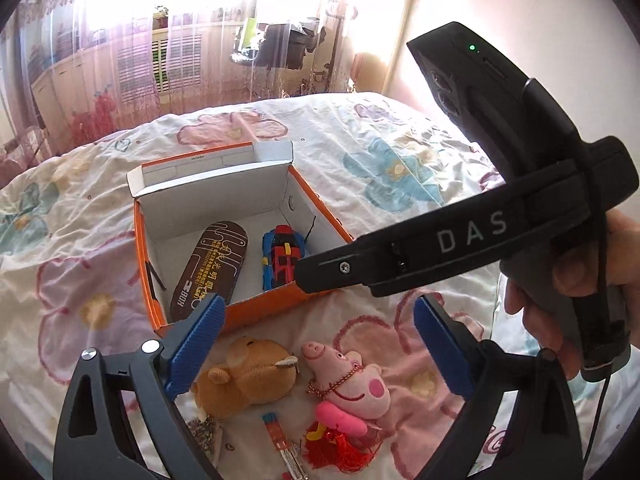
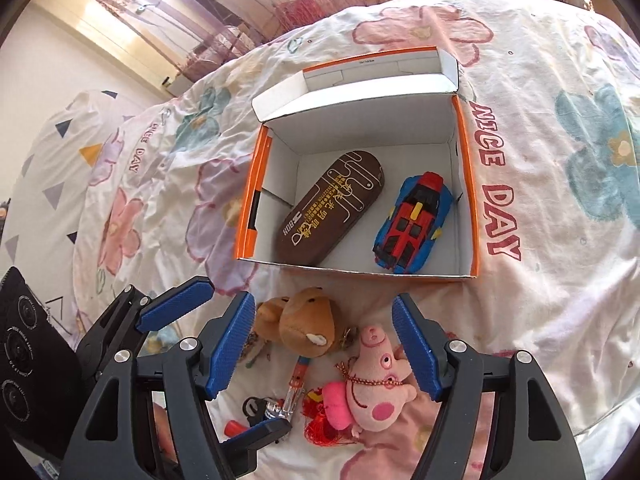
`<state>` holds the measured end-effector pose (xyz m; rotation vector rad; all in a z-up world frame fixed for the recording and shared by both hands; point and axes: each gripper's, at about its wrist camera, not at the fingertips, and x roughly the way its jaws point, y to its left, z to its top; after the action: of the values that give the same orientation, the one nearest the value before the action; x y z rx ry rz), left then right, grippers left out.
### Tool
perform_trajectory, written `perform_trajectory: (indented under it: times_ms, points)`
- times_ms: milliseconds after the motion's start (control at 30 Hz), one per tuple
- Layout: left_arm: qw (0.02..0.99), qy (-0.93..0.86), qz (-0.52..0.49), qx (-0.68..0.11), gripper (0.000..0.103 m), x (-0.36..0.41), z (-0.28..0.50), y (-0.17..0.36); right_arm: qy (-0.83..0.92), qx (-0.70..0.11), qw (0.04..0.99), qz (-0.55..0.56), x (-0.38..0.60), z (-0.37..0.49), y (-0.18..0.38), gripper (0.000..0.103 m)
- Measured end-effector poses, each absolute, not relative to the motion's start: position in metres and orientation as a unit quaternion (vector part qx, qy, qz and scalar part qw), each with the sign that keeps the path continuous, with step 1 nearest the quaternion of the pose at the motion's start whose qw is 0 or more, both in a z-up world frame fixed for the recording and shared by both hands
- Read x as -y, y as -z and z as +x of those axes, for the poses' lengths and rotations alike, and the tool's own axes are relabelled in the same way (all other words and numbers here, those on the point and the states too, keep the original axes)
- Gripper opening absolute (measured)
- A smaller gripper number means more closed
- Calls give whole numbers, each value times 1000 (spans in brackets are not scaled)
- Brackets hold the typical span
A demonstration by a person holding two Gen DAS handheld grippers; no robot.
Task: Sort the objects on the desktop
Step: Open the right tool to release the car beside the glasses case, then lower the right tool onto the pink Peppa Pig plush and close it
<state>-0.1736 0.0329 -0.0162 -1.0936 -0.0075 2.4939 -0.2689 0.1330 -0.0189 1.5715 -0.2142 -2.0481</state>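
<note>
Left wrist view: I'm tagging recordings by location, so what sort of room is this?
Most likely a bedroom. The orange box sits on a flower-printed quilt spread like a bed cover, sheer curtains hang across a bright window behind, and plush toys lie on the bedding.

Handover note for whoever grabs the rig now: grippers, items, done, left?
Left hand-held gripper: open, empty, above the toys.
Right hand-held gripper: open, empty, above the toys.
Done: brown case and toy car lie in the orange box.
Left, on the bedspread in front of the box: brown bear plush, pink pig plush, red tassel, small clear tube.
</note>
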Motion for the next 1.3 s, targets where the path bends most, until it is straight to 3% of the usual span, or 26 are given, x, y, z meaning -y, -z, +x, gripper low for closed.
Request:
perform_trajectory:
  times_ms: [600, 1300]
  points:
    - [217, -865, -450, -39, 103, -73, -137, 128, 713, 33, 264, 649, -138, -217, 101, 71]
    - [215, -844, -491, 9, 103, -70, -175, 164, 698, 3, 254, 669, -135, -229, 148, 71]
